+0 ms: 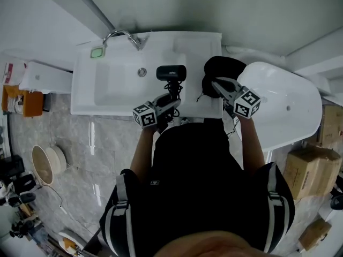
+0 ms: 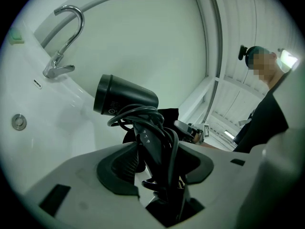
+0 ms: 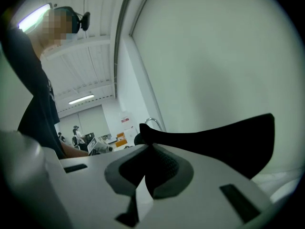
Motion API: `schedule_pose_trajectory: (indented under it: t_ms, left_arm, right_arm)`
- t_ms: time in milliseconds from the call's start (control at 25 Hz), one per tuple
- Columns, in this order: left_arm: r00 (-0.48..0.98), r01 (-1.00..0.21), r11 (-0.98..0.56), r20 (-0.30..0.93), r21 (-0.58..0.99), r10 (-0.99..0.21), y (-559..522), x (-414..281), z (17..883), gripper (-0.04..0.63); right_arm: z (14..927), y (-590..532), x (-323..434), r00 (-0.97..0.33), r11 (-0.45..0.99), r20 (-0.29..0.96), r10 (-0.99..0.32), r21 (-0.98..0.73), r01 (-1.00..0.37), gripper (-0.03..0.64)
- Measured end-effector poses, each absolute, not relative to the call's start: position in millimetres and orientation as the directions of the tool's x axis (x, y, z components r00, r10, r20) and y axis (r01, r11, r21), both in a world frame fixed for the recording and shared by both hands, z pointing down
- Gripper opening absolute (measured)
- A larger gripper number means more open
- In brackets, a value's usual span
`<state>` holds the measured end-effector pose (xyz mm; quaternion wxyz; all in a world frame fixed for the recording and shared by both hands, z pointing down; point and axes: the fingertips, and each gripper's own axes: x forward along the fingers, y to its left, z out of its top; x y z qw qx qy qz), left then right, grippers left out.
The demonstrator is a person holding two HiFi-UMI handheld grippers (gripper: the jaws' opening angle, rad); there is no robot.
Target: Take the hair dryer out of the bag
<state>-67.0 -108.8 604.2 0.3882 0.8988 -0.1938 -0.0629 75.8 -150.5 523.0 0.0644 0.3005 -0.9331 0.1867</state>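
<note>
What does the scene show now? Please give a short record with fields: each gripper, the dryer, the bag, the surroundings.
left gripper: fingers shut on the handle of the dryer, with the cord wrapped round it
right gripper: fingers shut on the black bag
dryer: out of the bag, held over the sink
bag: held between sink and tub
surroundings: white sink with faucet; white tub at right

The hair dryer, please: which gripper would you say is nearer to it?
Left. The left gripper clamps the hair dryer by its handle; the right gripper pinches the black bag beside it.
</note>
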Motion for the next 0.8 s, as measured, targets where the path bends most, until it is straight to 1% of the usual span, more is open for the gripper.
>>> schedule_pose_trajectory:
  t_ms: [360, 640, 800]
  left_arm:
    - [0.917, -0.309, -0.612, 0.059, 0.728, -0.394, -107, -69, 610, 0.21]
    - [0.919, -0.316, -0.612, 0.073, 0.725, -0.388, -111, -63, 609, 0.21]
    - [0.929, -0.298, -0.616, 0.075, 0.729, -0.362, -109, -60, 606, 0.21]
  right_arm:
    - [570, -121, 60, -0.809, 0.759, 0.343, -0.478, -0.302, -0.577, 0.066]
    - [579, -115, 53, -0.805, 0.773, 0.375, -0.459, -0.279, -0.57, 0.066]
    - [576, -115, 52, -0.805, 0.78, 0.384, -0.452, -0.268, -0.566, 0.066]
